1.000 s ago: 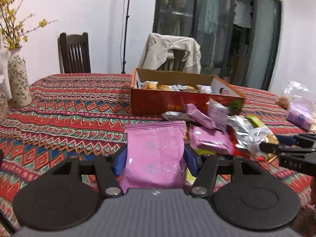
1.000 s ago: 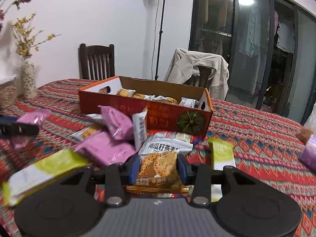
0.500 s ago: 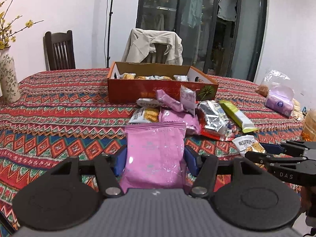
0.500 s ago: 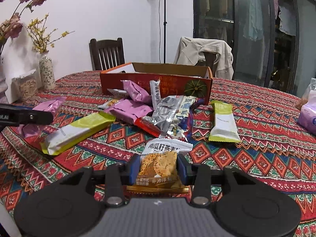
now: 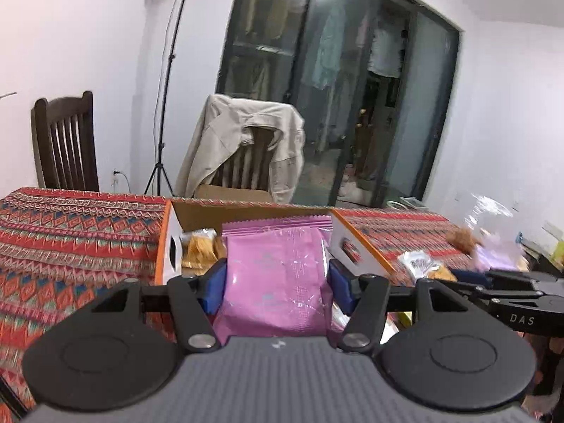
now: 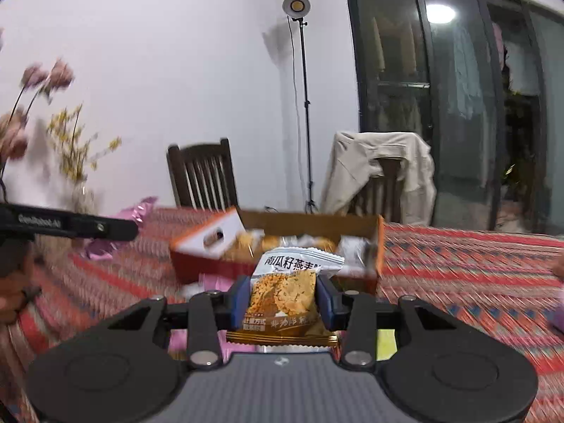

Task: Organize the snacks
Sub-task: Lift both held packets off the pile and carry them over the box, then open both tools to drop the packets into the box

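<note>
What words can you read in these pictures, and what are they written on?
"DAS": on the right gripper, seen from the left wrist camera.
"南瓜籽燕麦": on top of the orange snack packet.
Lower print on that packet: too blurred to read.
Side of the left gripper: white lettering, too blurred.
Pink packet: faint print, unreadable.

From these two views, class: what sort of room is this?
Probably a home dining room: a patterned tablecloth, wooden chair with another under a jacket, and clothes behind glass doors.

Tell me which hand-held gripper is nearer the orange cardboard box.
Left. The left hand-held gripper holds its pink packet at the orange cardboard box; the right hand-held gripper is short of it.
</note>
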Available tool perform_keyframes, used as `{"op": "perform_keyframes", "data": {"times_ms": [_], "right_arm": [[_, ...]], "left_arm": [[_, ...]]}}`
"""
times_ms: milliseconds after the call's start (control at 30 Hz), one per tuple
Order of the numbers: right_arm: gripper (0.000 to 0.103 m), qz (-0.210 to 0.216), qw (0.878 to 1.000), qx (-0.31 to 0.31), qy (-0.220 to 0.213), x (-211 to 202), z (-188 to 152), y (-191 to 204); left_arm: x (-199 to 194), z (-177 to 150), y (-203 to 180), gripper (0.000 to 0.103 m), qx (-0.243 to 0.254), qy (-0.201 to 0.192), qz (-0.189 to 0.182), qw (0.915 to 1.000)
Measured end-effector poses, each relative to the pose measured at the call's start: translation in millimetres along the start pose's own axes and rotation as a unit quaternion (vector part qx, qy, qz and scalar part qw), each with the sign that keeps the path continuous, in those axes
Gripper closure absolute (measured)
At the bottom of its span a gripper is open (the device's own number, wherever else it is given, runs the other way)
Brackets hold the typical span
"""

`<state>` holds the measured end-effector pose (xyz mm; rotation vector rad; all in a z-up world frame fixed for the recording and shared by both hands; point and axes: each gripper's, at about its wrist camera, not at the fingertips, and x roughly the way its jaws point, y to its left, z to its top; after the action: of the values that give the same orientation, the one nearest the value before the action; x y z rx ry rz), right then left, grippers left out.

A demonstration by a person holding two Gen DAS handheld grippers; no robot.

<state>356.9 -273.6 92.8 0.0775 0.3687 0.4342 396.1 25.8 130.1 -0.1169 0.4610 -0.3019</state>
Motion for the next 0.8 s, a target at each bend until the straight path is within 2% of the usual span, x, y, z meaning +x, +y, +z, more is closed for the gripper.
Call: {"op": "perform_keyframes", "data": {"times_ms": [67,200,400,533,667,800], "right_arm": [[0.063,0.012,0.999,0.03,0.019,35,20,-18],[0.063,-0.039,0.997,0.014,0.061,104,42,-36],[0.063,-0.112,0.987,-0.025,0.113,177,37,-47],[0.064,-0.13,0.983,-0.03,0.125,194,25,-50],[0.048,-0.145,0.98,-0.063,0.124,195,16,-43],[0.043,-0.142,0.983,-0.049,0.101,181,22,-44]], "left_arm": [[32,15,9,0.042,0.003,0.011,0.017,0.9998],[94,28,26,0.042,0.003,0.038,0.05,0.998],[155,6,49,0.042,0.014,0.097,0.111,0.989],[163,-10,58,0.041,0.027,0.11,0.115,0.9869],[154,-15,57,0.033,0.043,0.098,0.104,0.9888],[138,-8,58,0.033,0.04,0.087,0.104,0.9899]]}}
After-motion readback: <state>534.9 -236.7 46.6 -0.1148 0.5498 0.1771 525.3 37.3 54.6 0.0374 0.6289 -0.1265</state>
